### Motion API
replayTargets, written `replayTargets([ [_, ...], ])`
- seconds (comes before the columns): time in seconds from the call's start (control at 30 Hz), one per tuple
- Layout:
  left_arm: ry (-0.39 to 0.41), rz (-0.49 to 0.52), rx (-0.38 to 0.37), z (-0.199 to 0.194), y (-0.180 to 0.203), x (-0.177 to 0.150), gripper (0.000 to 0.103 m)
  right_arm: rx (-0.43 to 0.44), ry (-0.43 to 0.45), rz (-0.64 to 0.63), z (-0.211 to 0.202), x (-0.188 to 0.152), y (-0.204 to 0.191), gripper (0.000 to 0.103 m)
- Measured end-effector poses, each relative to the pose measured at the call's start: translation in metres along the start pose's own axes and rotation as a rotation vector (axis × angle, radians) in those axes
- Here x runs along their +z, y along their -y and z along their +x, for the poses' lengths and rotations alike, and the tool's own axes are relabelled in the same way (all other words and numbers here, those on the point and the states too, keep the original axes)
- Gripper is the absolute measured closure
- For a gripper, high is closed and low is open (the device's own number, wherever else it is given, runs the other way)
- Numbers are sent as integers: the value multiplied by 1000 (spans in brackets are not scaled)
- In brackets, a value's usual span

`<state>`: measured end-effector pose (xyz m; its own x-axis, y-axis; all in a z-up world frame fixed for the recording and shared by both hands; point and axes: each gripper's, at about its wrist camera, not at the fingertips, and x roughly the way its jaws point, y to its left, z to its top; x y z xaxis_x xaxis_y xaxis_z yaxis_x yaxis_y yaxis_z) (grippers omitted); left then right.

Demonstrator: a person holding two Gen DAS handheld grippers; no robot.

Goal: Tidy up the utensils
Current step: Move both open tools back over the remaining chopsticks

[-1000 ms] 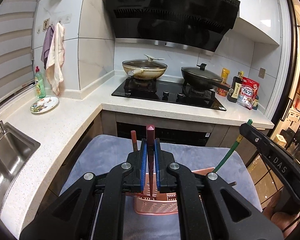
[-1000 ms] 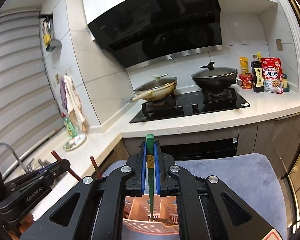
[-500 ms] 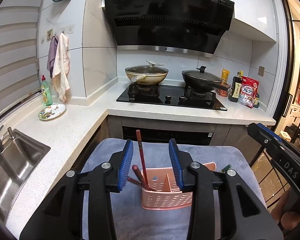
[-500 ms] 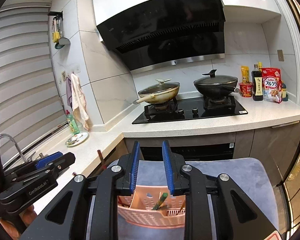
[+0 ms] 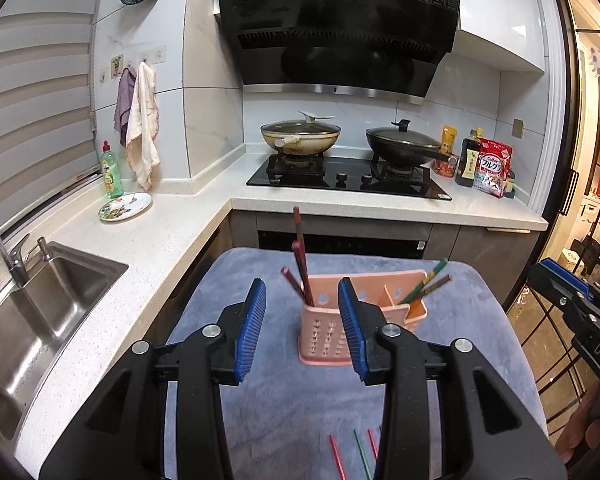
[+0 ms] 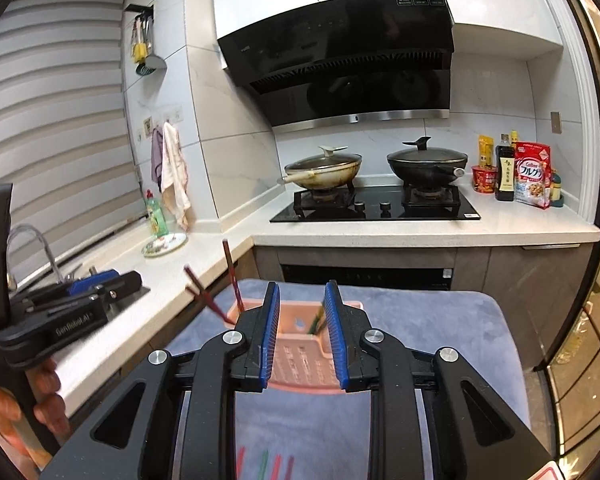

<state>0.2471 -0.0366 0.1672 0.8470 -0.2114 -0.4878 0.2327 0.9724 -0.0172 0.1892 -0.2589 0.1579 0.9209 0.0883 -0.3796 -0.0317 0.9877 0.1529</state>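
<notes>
A pink slotted utensil holder (image 5: 324,332) stands on a grey-blue mat (image 5: 260,400). Several dark red chopsticks (image 5: 300,248) lean in its left compartment. A green and a brown chopstick (image 5: 432,280) lean in its right one. My left gripper (image 5: 301,292) hangs open a little short of the holder, nothing between its pads. My right gripper (image 6: 302,292) is also open and empty, with the holder (image 6: 296,344) just beyond its tips. Loose red and green chopsticks (image 5: 336,456) lie on the mat under the grippers, also seen as loose chopsticks (image 6: 265,460) in the right wrist view.
A steel sink (image 5: 40,308) and tap sit in the white counter on the left, with a plate (image 5: 125,207) and a green soap bottle (image 5: 111,172). Two lidded pans (image 5: 300,136) stand on the hob behind. Bottles and a cereal bag (image 5: 494,168) are at the back right.
Both grippers have opened and let go of the chopsticks they held, a dark red one on the left and a green one on the right. Those now stand in the holder. Both grippers have drawn back.
</notes>
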Motion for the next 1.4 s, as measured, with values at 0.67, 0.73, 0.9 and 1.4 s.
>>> replayTargets([
  [0.67,-182,-12,47,-34,-6,-136,66,1,-267,22,-62,-167,-16,80],
  [0.73,-210,-24,45,-34,-6,-149,66,3,-306,49,-61,-184,-15,80],
  [0.9,-254,-48,55,-36,-9,-175,66,-6,-362,82,-63,-215,-13,80],
  [1.4,-353,-51,40,-37,-2,-226,66,13,-464,51,-57,-267,-42,80],
])
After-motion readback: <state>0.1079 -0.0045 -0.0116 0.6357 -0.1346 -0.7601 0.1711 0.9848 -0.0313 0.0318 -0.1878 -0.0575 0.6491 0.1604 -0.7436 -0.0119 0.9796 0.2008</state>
